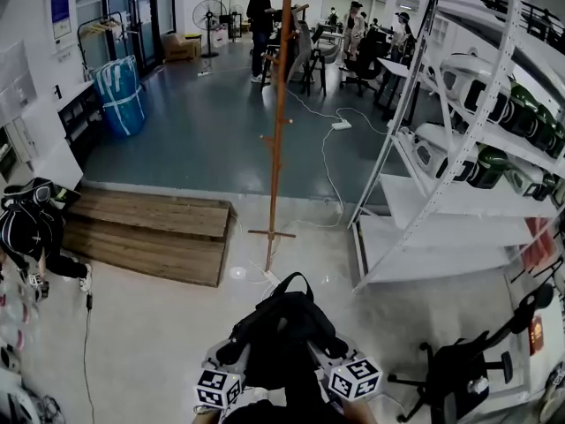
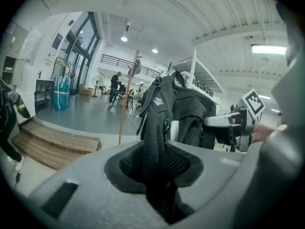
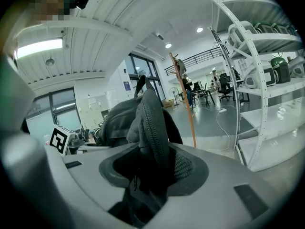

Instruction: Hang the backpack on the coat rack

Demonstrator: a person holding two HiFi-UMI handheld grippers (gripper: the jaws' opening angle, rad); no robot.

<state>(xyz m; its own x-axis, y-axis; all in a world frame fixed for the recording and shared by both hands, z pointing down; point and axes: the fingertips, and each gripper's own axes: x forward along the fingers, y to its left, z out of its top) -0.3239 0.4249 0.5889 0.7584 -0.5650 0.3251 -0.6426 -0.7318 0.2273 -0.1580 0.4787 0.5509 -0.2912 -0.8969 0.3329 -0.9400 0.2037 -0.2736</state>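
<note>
A black backpack (image 1: 281, 329) hangs between my two grippers low in the head view, its top loop up. My left gripper (image 1: 231, 360) is shut on a mesh shoulder strap (image 2: 155, 147) of the backpack (image 2: 183, 111). My right gripper (image 1: 328, 356) is shut on a padded, zippered fold (image 3: 151, 132) of the backpack (image 3: 119, 120). The wooden coat rack (image 1: 279, 122) stands upright on the floor ahead, beyond the bag. It also shows as a thin orange pole (image 2: 127, 99) in the left gripper view and as the same pole (image 3: 185, 101) in the right gripper view.
A white metal shelving unit (image 1: 459, 148) with appliances stands to the right of the rack. A low wooden platform (image 1: 150, 228) lies to the left. A black office chair (image 1: 468, 365) is at the lower right. A cable (image 1: 331, 170) runs across the floor. People (image 1: 260, 25) stand far back.
</note>
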